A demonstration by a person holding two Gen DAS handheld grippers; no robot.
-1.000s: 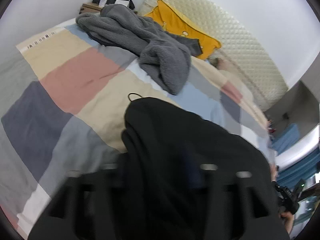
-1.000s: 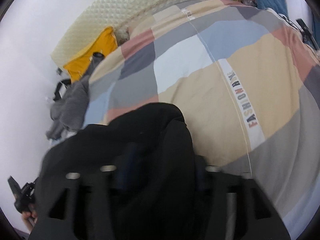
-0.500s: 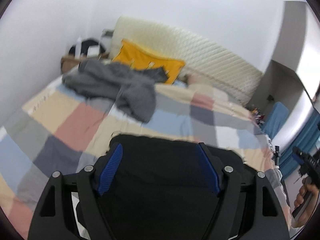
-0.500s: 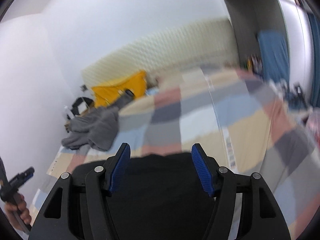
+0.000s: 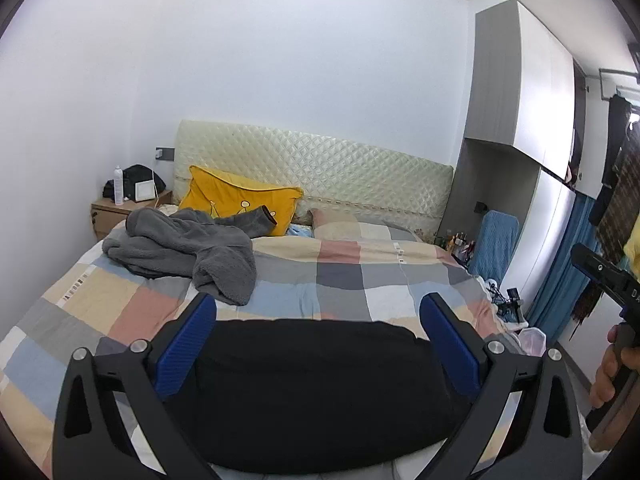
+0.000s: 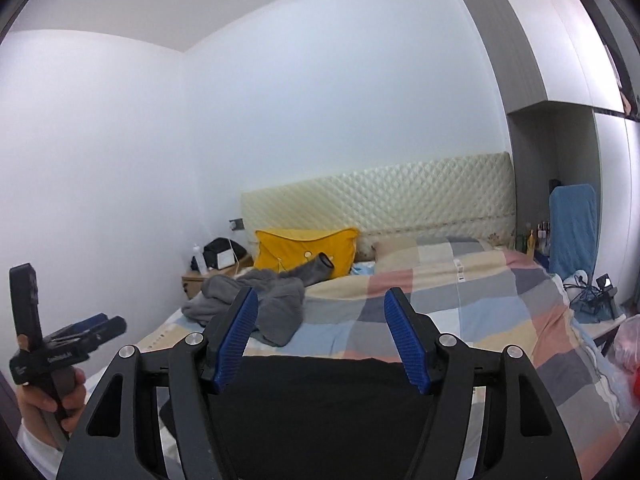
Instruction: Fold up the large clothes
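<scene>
Item: black garment (image 5: 316, 392), folded, on checked bedspread (image 5: 340, 276), near edge of bed.

Left gripper (image 5: 318, 344): jaws opening, blue pads (image 5: 186, 346) wide apart and clear of the garment lying below them. Right gripper (image 6: 326, 336): jaws apart, nothing pinched, garment beneath. Grey fleece garment (image 5: 188, 250) heaped near yellow cushion (image 5: 240, 202). Bedspread strip carries lettering, too small to read; white print on the left gripper's body as the right wrist view shows it, illegible. Quilted cream headboard (image 5: 320, 176); wooden nightstand (image 5: 120, 210) with white bottle (image 5: 118, 185).
</scene>
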